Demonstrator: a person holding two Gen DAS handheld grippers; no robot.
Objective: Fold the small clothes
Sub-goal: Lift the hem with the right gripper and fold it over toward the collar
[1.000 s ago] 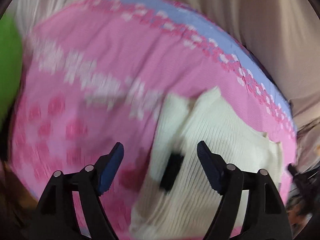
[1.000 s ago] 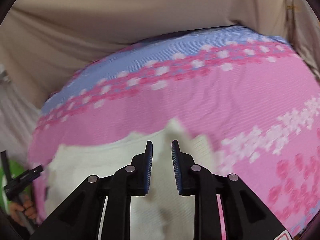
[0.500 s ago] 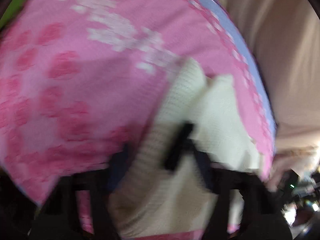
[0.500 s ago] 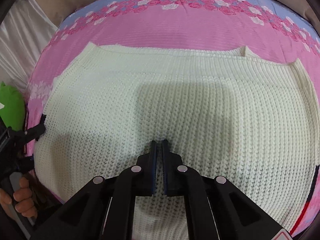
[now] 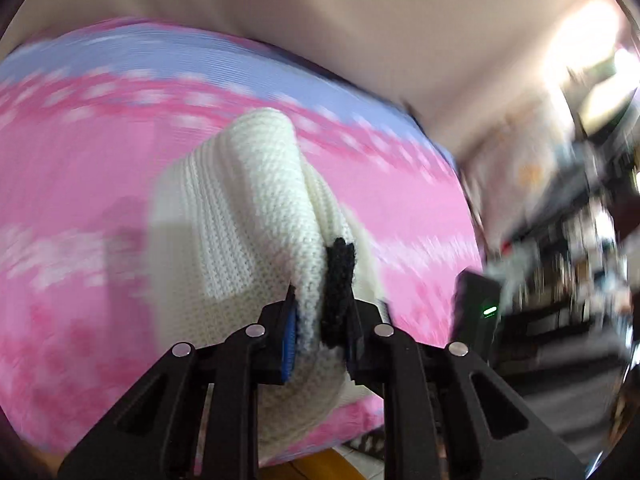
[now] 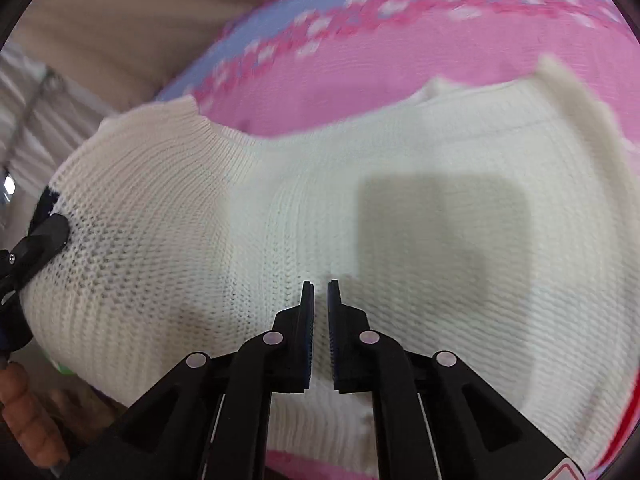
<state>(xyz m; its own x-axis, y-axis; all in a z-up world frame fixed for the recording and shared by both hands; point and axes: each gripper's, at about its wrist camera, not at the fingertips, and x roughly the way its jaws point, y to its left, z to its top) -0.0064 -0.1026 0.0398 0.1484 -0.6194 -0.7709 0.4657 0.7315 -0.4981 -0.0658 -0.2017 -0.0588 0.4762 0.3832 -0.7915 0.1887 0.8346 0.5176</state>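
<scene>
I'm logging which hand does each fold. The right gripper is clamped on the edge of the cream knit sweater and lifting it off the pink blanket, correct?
Not quite: it is the left gripper that is clamped on the cream knit sweater, lifting its edge off the pink blanket, as the left wrist view shows. The right gripper is shut on nothing, over the sweater's middle.

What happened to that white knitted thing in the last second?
The left gripper, open beside it a second ago, has just been closing and now pinches the cream knitted garment at its black trim, lifting that edge. The right gripper stays shut, empty. The pink patterned cover is unchanged.
</scene>
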